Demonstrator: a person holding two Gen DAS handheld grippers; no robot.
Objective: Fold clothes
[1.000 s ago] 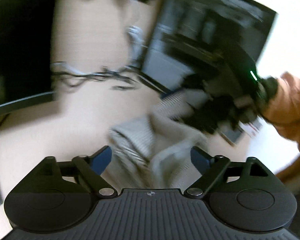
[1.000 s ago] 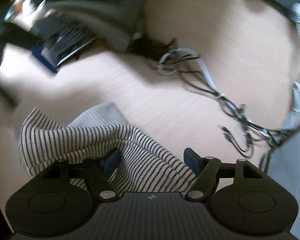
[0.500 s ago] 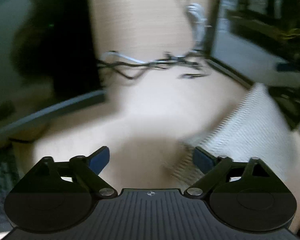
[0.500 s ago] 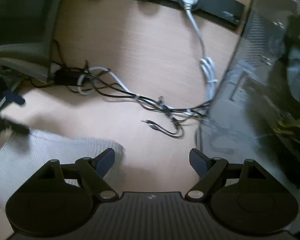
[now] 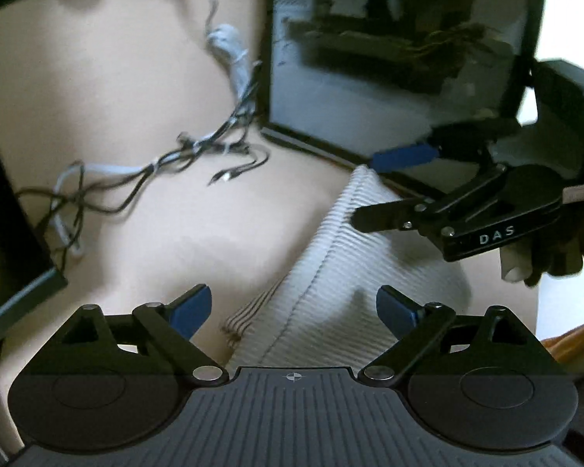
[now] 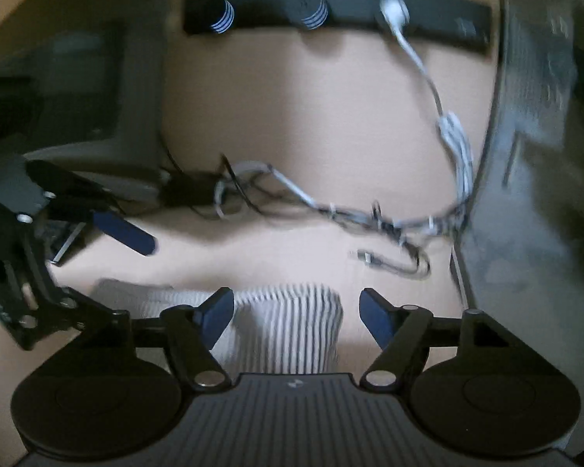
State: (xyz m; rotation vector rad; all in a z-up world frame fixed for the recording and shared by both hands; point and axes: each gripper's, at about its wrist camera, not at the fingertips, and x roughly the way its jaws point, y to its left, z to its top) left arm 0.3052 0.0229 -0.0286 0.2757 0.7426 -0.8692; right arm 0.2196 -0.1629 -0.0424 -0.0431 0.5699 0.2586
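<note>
Striped garment (image 5: 342, 272) is lying bunched on the surface (image 5: 144, 89) between both hands, left gripper (image 5: 294, 307) being opened over it, right gripper (image 6: 296, 311) being closed toward its edge, nothing clamped yet, likely for a fold.

A light wooden desk (image 6: 292, 116) is holding a messy bunch of cables (image 5: 144, 171). A black power strip (image 6: 331, 19) is sitting at the back.

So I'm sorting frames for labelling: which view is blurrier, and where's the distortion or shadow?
Right wrist view: softer, with motion smear on the cables and striped garment. Left wrist view: sharper on the garment, smeared on its cables. Both: fisheye bend at dark corners, shadow on the desk.
</note>
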